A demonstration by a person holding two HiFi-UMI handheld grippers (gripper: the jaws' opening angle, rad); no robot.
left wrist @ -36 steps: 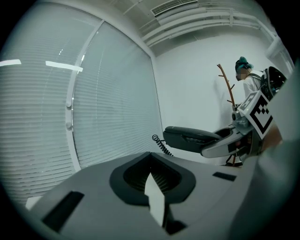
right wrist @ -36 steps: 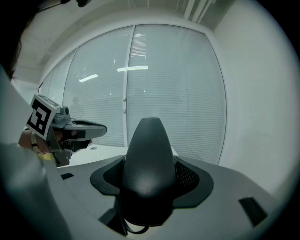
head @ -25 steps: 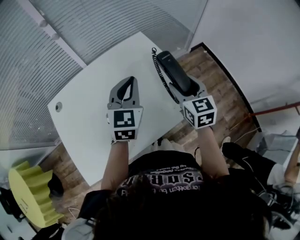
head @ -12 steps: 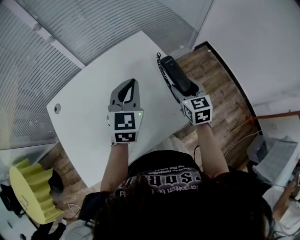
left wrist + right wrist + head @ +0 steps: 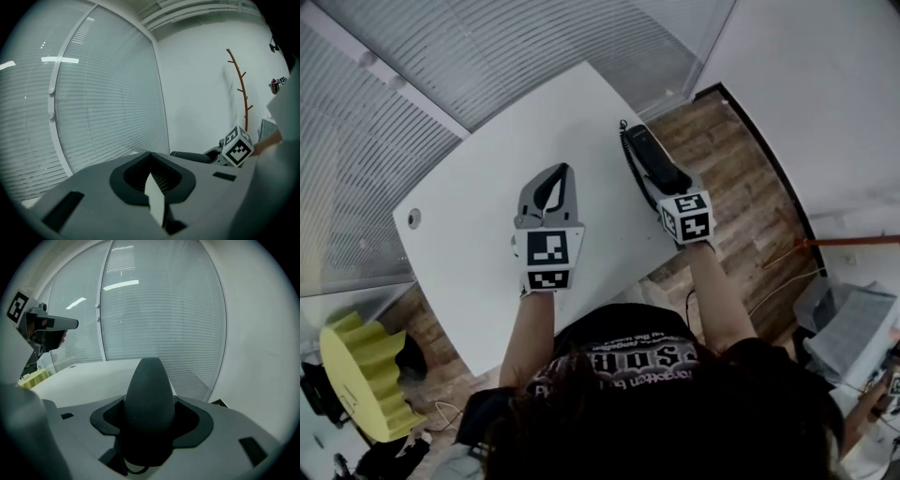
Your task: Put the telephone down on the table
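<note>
Right tool [image 5: 666,186] around black telephone [image 5: 645,150], at table [image 5: 487,216] edge.

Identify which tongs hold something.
The right tongs, shut on the black telephone handset; the left tongs are shut on nothing.

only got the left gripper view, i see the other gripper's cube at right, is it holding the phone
observer: yes, the right gripper has its fingers shut on the black phone.
operator: is it over the table
observer: head view puts it at the right edge of the table, with the wood floor just beyond. whether it touches, i can't tell.
operator: where's the cord
observer: the coiled cord runs along the left side of the phone, over the table.
</note>
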